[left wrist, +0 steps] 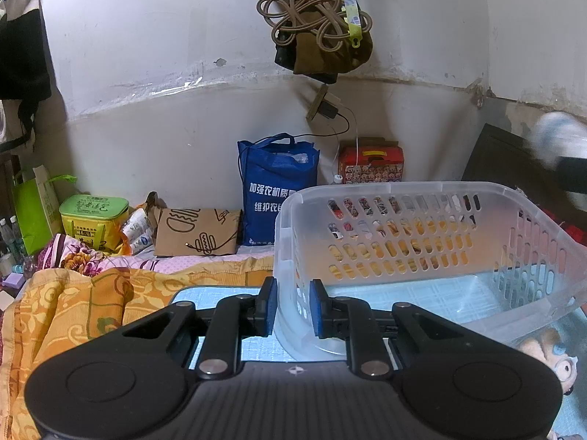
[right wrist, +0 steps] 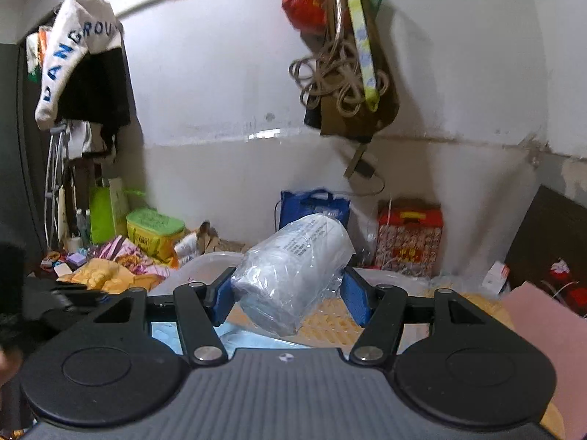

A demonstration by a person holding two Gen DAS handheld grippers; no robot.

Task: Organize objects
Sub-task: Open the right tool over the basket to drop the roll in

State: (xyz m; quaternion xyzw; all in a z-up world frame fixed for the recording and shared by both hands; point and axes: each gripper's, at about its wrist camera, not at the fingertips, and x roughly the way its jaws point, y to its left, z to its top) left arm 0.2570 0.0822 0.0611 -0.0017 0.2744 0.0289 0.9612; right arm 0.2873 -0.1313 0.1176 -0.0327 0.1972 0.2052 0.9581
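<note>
Left gripper (left wrist: 292, 306) pinches the near-left wall of the clear basket (left wrist: 422, 227) on the bed. Right gripper (right wrist: 290, 289) clamps a plastic-wrapped white roll (right wrist: 293, 267), raised above the basket.

The bed (left wrist: 205, 267) is covered by a pink floral sheet, with a rumpled orange patterned blanket (left wrist: 73, 304) on its near left. A pale blue checked mat (left wrist: 440, 293) lies at the near centre, and the clear slotted plastic basket (left wrist: 422, 253) sits on it, tilted, its right side lifted. Along the far edge by the wall stand, left to right, a green paper bag (left wrist: 33, 212), a green-lidded yellow box (left wrist: 93, 220), a flat brown paper bag (left wrist: 198, 233), an upright blue tote (left wrist: 275, 190) and a red patterned carton (left wrist: 370, 165). A small cartoon plush toy (left wrist: 554, 359) lies at the near right
</note>
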